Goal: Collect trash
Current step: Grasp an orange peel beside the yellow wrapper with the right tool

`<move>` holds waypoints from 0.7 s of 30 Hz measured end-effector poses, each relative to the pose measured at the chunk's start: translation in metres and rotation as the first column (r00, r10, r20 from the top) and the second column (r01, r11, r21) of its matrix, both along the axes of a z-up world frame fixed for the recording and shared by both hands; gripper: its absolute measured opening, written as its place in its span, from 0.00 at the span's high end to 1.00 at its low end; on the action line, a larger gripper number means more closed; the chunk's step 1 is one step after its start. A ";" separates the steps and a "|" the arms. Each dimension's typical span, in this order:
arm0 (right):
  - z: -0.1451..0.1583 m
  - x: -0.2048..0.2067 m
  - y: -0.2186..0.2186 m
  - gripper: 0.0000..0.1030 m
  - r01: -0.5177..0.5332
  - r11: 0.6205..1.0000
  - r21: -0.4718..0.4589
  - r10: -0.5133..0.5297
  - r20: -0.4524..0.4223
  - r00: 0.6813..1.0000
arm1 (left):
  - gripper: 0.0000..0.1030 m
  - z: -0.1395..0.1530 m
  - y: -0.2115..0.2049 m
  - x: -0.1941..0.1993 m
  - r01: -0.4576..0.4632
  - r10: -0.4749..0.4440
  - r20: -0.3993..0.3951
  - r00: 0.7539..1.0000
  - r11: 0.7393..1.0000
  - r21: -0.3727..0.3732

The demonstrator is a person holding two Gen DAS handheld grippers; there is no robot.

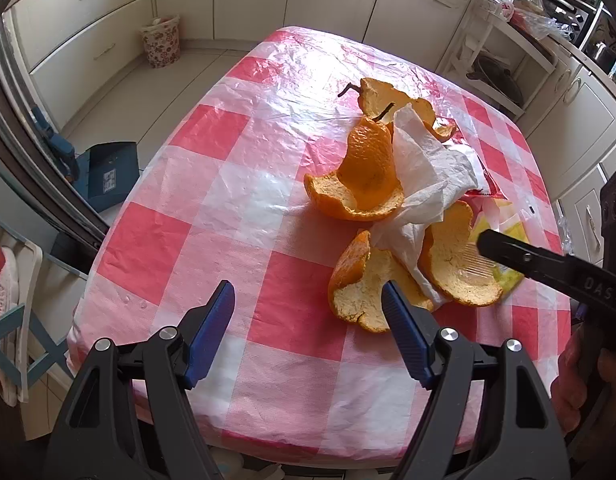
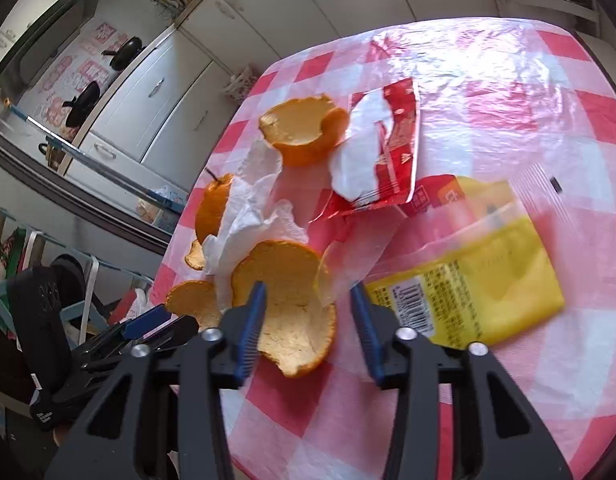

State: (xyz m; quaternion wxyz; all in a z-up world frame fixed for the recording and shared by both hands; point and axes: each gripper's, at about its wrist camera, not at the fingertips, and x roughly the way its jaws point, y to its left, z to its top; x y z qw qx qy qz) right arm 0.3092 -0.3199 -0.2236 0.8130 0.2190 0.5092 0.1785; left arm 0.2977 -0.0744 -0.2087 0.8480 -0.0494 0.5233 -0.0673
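On the checked tablecloth (image 2: 488, 80): orange peel (image 2: 292, 300) between the right gripper (image 2: 308, 320)'s part-open, empty blue pads. Best seated deeper over the rim before closing. Left gripper (image 1: 308, 304) wide, empty, nearby.

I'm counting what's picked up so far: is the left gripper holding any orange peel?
No. In the left wrist view the left gripper is wide open with only tablecloth between its jaws, the nearest orange peel lying beside it.
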 end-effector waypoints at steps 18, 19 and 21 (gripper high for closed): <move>0.041 -0.013 -0.053 0.50 0.207 0.942 -0.265 -0.167 0.169 0.972 | 0.30 0.000 0.002 0.000 0.002 -0.002 -0.001 1.000 1.000 -0.018; 0.045 -0.013 -0.051 0.49 0.188 0.953 -0.239 -0.144 0.189 0.971 | 0.30 0.000 0.003 0.001 0.001 -0.001 -0.002 1.000 1.000 -0.018; 0.048 -0.010 -0.038 0.50 0.115 0.975 -0.190 -0.074 0.211 0.975 | 0.30 -0.001 0.002 0.001 0.000 0.000 -0.008 1.000 1.000 -0.021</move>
